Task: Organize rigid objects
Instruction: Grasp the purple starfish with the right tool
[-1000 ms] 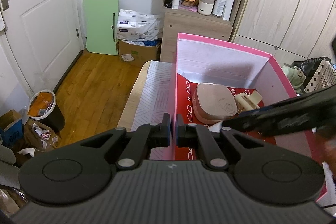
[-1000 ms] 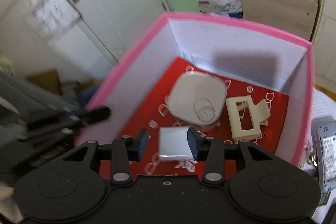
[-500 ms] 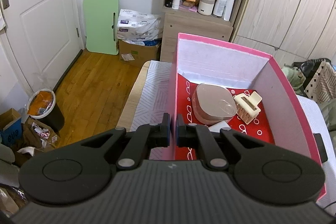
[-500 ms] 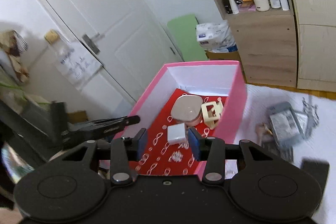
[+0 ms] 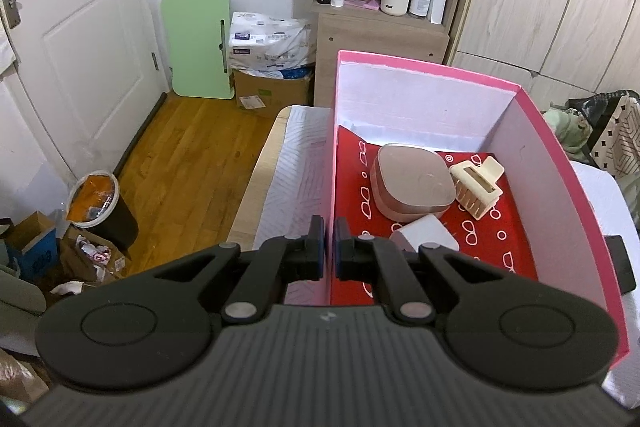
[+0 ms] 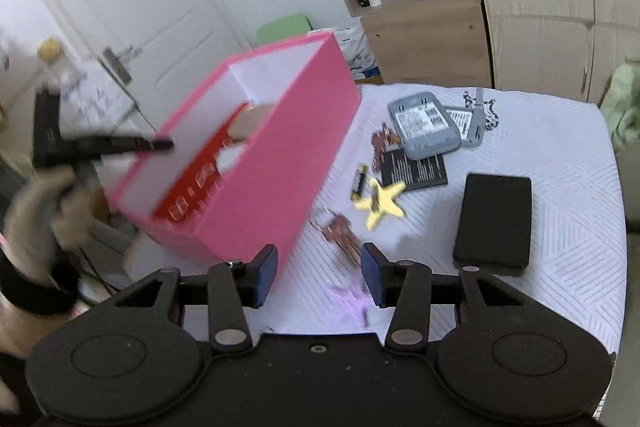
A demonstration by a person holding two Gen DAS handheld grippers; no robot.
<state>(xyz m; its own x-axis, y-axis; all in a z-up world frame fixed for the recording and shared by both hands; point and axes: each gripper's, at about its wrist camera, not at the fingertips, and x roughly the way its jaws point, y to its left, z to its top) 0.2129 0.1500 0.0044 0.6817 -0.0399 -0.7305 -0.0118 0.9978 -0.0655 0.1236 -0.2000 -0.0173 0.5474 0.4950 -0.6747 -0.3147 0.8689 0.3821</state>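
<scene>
The left gripper (image 5: 328,254) pinched the pink box (image 5: 576,199) wall to steady it, with compact, hair claw (image 5: 476,185) and white block inside, while the empty right gripper (image 6: 319,277), its jaws opening, hung over the bedspread (image 6: 560,163) above scattered items, likely to fetch another.

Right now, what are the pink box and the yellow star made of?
The pink box looks like cardboard: thin, flat walls with matte white paper inside and sharp folded corners. The yellow star seems to be hard plastic, smooth and evenly coloured, though motion blur leaves that uncertain.
</scene>
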